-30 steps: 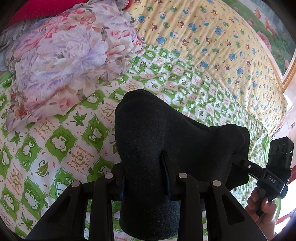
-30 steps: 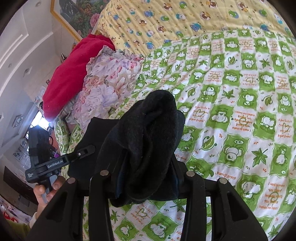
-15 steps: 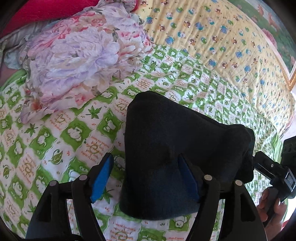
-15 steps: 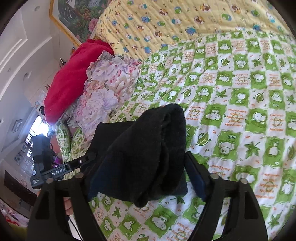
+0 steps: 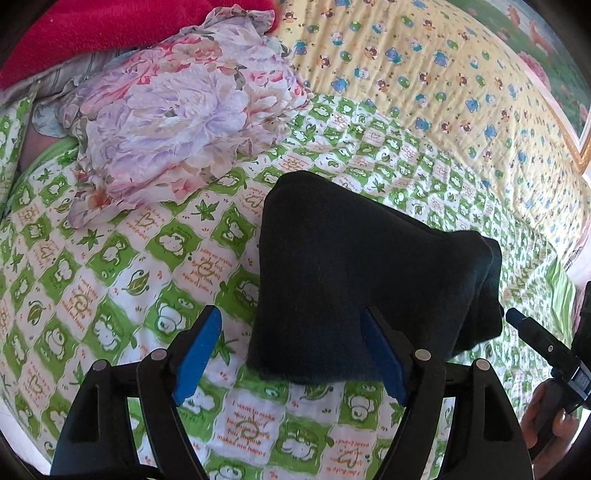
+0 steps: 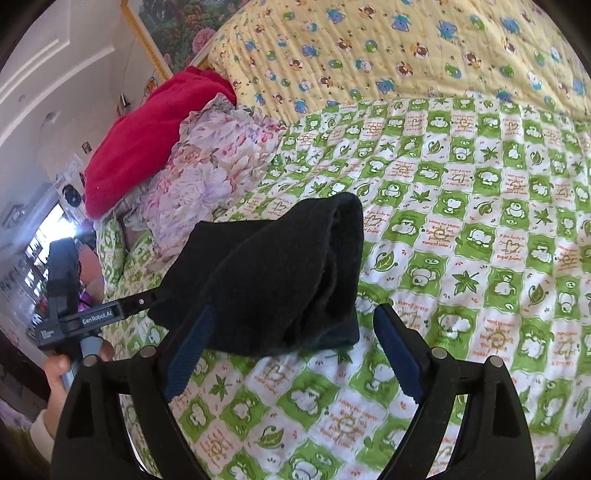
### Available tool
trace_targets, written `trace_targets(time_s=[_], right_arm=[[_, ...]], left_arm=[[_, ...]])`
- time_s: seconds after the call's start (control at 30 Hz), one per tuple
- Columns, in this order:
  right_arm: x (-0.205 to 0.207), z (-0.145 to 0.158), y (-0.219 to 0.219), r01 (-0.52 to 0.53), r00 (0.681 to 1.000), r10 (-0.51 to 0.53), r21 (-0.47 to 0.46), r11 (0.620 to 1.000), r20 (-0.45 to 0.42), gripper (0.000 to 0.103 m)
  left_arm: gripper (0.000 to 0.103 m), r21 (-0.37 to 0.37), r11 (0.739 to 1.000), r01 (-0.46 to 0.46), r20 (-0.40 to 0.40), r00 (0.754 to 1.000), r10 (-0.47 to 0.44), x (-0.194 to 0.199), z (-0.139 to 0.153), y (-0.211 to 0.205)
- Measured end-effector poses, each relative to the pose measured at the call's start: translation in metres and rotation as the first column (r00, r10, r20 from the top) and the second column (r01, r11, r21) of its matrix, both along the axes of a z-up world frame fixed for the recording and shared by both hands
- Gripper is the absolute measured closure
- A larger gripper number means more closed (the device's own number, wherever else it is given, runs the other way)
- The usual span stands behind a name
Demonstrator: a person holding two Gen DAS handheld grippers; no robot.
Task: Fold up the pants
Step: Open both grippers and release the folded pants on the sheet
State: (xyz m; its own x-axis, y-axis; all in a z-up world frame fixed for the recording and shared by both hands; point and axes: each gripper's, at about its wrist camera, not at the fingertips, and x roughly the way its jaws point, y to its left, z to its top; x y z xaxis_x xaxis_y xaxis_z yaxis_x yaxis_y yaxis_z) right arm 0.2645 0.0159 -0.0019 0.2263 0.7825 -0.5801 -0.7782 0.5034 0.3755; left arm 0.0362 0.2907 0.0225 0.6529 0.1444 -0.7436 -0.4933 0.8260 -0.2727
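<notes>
The black pants (image 5: pixel 354 273) lie folded into a thick bundle on the green-and-white patterned bedspread (image 5: pixel 110 258). My left gripper (image 5: pixel 291 332) is open, its blue pads on either side of the bundle's near edge, not gripping it. My right gripper (image 6: pixel 295 325) is open too, its jaws spread around the near end of the pants (image 6: pixel 280 273), which rest on the bedspread (image 6: pixel 480 258). The right gripper's body shows at the right edge of the left wrist view (image 5: pixel 546 350). The left gripper's body shows at the left of the right wrist view (image 6: pixel 85 321).
A floral cloth pile (image 5: pixel 177 122) and a red blanket (image 5: pixel 92 33) lie beyond the pants to the left; they also show in the right wrist view, the floral pile (image 6: pixel 210 173) and the red blanket (image 6: pixel 147 140). A yellow bear-print quilt (image 5: pixel 424 74) covers the far bed.
Both grippers have opened and let go of the black pants, then drawn back a little. The folded bundle now rests on the bedspread.
</notes>
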Motion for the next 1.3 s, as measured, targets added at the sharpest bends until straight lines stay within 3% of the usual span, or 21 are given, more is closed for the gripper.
trace_targets(time_s=[0.23,1.0,1.3], right_arm=[[-0.016,0.003,-0.004,-0.019,0.998,0.020,-0.026,0.999,0.061,0.014],[-0.044,0.005,-0.005,-0.041,0.989,0.049,-0.057,0.998,0.140,0.007],[-0.049,0.005,-0.003,-0.041,0.986,0.050,-0.057,0.998,0.157,0.006]], left_arm=[[0.023,0.043,0.999,0.003,-0.013,1.000,-0.003,-0.011,0.003,-0.013],[0.021,0.193,0.981,0.014,-0.033,0.999,-0.008,-0.029,0.013,-0.039],[0.021,0.217,0.976,0.007,-0.038,0.999,0.001,-0.034,0.012,-0.041]])
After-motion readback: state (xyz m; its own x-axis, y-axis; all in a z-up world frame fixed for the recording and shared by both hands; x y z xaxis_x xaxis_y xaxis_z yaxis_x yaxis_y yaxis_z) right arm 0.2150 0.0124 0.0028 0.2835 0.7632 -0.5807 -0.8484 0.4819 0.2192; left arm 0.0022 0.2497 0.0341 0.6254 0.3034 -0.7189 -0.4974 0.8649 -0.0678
